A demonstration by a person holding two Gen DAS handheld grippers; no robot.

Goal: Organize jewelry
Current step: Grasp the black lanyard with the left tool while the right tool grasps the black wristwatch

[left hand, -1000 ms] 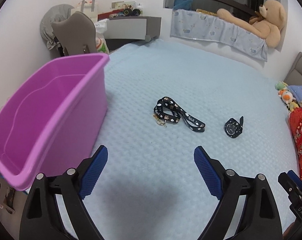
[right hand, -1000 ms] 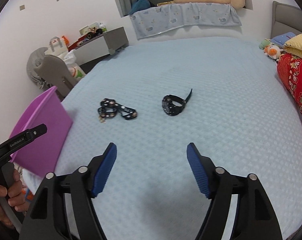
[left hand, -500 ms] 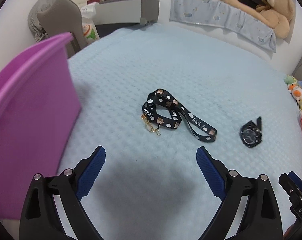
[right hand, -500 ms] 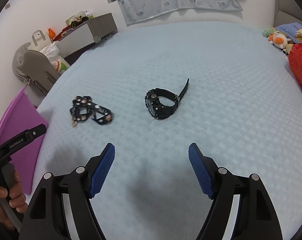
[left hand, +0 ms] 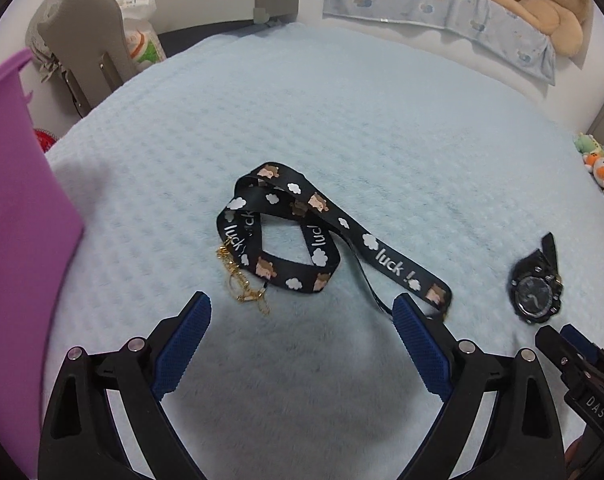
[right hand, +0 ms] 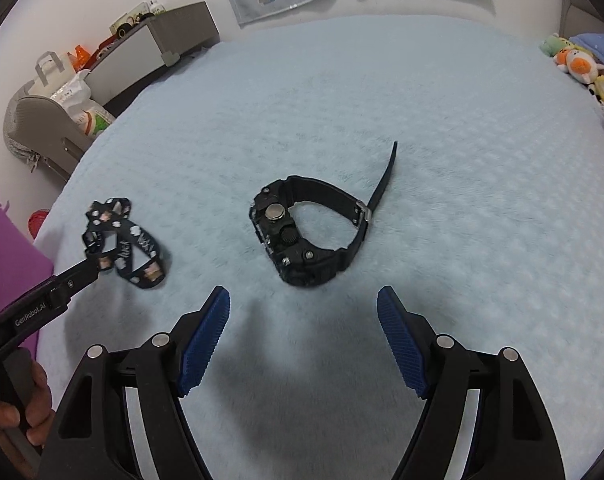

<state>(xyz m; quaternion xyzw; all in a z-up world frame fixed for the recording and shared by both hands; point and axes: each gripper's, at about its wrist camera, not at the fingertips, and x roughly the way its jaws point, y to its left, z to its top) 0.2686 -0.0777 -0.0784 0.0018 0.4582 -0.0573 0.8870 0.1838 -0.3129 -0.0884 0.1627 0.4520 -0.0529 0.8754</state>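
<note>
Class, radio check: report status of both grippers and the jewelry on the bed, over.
Left gripper open, short of black cloud-print lanyard. Right gripper open, short of black digital wristwatch. Both lie on light-blue blanket. Nothing between, over.

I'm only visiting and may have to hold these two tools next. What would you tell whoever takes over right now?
Left gripper: open, empty, just short of the black lanyard with its gold clasp.
Right gripper: open, empty, facing the black watch.
Both items lie apart on the blue blanket; the purple bin stands at the left.
Done: nothing picked up yet.
Left: probably grasp each item and move it to the bin.
</note>
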